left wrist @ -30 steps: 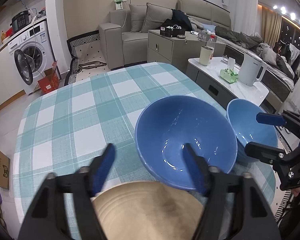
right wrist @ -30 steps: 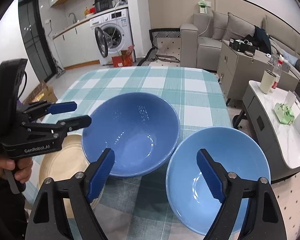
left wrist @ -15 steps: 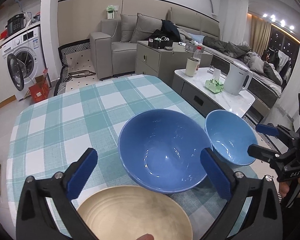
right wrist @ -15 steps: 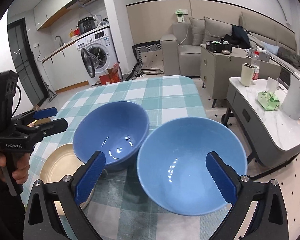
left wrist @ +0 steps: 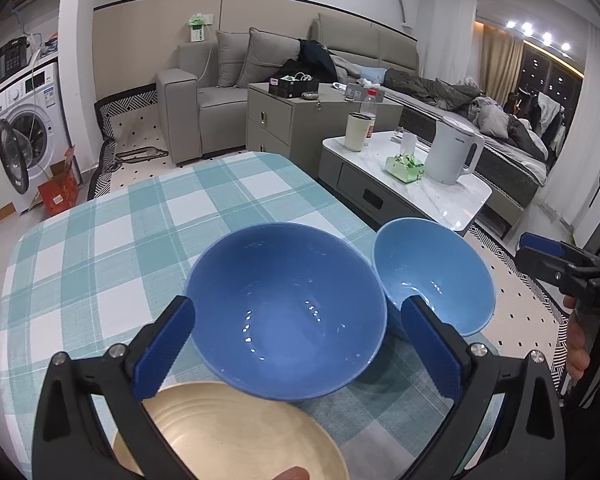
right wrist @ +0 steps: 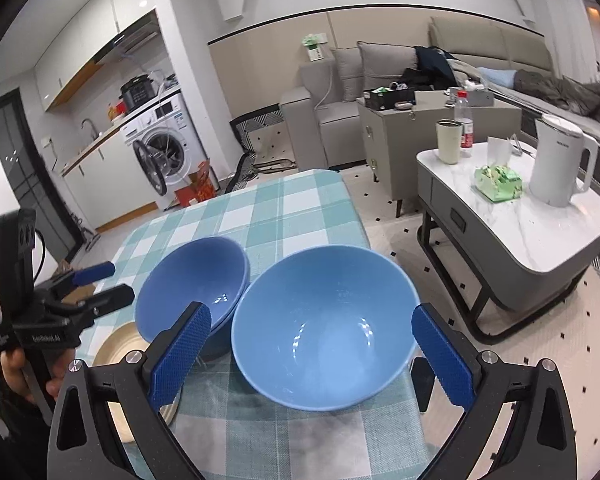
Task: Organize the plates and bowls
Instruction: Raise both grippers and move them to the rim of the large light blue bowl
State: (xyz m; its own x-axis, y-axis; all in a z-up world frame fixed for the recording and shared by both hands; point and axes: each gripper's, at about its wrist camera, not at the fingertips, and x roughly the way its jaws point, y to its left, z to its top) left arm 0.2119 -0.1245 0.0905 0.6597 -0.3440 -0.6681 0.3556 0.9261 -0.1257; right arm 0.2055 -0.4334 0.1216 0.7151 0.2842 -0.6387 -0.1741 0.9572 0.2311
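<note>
A dark blue bowl stands on the checked tablecloth, with a light blue bowl to its right and a beige plate in front of it. My left gripper is open, its fingers to either side of the dark blue bowl's near rim, above the plate. In the right wrist view my right gripper is open around the light blue bowl; the dark blue bowl and the plate lie to its left. The left gripper also shows there, far left.
The light blue bowl stands near the table's right edge. A white coffee table with a kettle, a cup and tissues stands right of the table. A sofa and a cabinet are behind; a washing machine is at the far left.
My left gripper opened wide from a narrower gap and drew back. My right gripper shifted right from between the bowls to frame the light blue bowl. The bowls stayed in place.
</note>
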